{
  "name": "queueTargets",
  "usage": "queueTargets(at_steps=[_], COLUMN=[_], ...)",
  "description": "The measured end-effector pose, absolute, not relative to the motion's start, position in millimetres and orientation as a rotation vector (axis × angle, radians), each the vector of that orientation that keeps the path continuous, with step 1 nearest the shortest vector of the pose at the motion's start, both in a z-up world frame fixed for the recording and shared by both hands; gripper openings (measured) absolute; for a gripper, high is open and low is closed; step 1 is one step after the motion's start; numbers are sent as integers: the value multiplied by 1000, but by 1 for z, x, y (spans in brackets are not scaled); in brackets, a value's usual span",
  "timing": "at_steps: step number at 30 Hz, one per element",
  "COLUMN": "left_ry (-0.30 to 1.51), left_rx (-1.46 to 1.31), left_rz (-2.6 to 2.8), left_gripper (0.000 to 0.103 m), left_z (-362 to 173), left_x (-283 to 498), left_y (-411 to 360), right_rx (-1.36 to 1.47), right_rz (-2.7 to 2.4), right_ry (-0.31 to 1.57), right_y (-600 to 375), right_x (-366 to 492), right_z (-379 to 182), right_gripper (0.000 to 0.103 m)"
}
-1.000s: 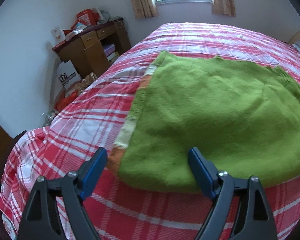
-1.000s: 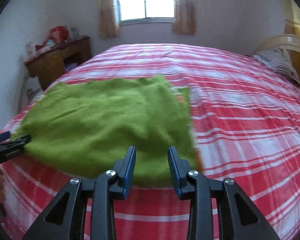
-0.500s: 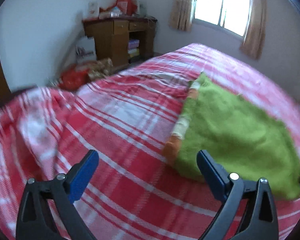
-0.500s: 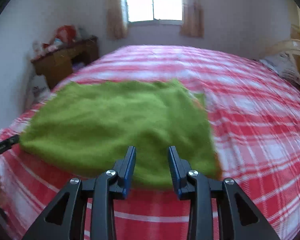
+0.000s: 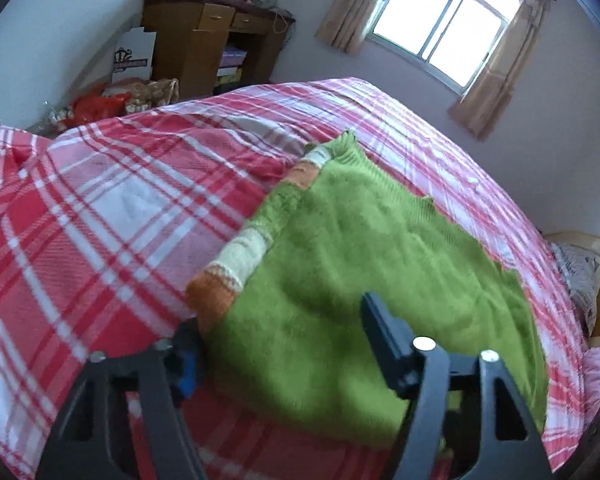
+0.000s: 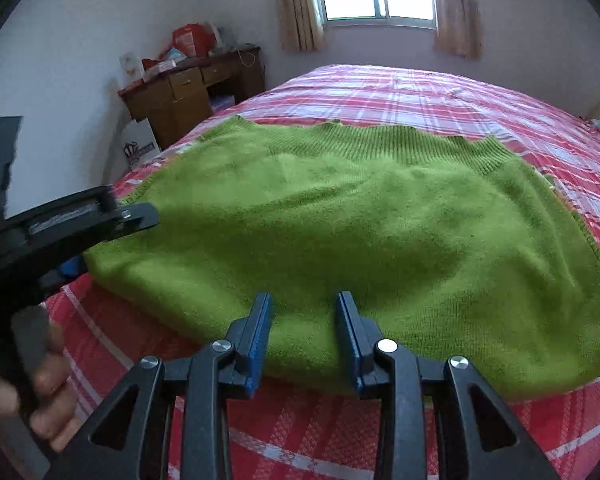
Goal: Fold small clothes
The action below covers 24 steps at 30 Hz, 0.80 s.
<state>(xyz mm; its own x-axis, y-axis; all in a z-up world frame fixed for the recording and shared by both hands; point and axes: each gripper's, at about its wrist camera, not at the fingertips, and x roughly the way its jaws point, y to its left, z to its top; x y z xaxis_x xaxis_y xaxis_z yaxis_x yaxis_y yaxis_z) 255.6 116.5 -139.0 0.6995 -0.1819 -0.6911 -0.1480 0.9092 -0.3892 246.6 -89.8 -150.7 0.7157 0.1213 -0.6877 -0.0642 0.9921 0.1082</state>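
A green knitted sweater (image 5: 360,260) lies folded flat on the red plaid bed (image 5: 100,200), its orange-and-white striped sleeve (image 5: 240,256) showing along the left edge. My left gripper (image 5: 280,312) straddles the sweater's near-left corner and its jaws are closing; one finger lies on top of the knit and the other sits below the edge, with a gap left. The right wrist view shows the left gripper (image 6: 112,240) at the sweater's (image 6: 340,220) left corner. My right gripper (image 6: 304,300) hovers over the near edge, jaws narrowly apart, holding nothing.
A wooden desk (image 5: 204,40) piled with clutter stands against the far wall, with bags (image 5: 100,104) and a white box on the floor beside it. A pillow (image 5: 576,264) and headboard lie at the right. A person's hand (image 6: 48,400) holds the left gripper's handle.
My left gripper swung away over bare bedspread, then rolled back onto the sweater's near-left corner with narrower jaws. My right gripper moved in closer over the sweater's near edge, its opening unchanged.
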Motion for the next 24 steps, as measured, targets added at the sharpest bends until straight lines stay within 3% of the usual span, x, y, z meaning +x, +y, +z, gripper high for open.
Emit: queueTargets(at_steps=[5,7,8,11,24], left_ry=[754,758,764,742,559], left_rx=[-530,-521,-510,-469,9], left_rz=[9,1,-1,8,-200], left_gripper=[66,45,28,15,9], left_z=[-143,-139,-137,-128,-79], left_x=[259,264,266,268,239], left_y=[125,122,120,118,10], right_rx=[77,80,85,96,222], right_rz=[105,108,110,115,-13], right_ry=[757,754,753,752,698], right_y=[-92,-93,-94,-95,-164], right_x=[244,242,242,243,233], right_z=[-152,-153,-153,-153,-124], right_gripper=[35,35,35,35,35])
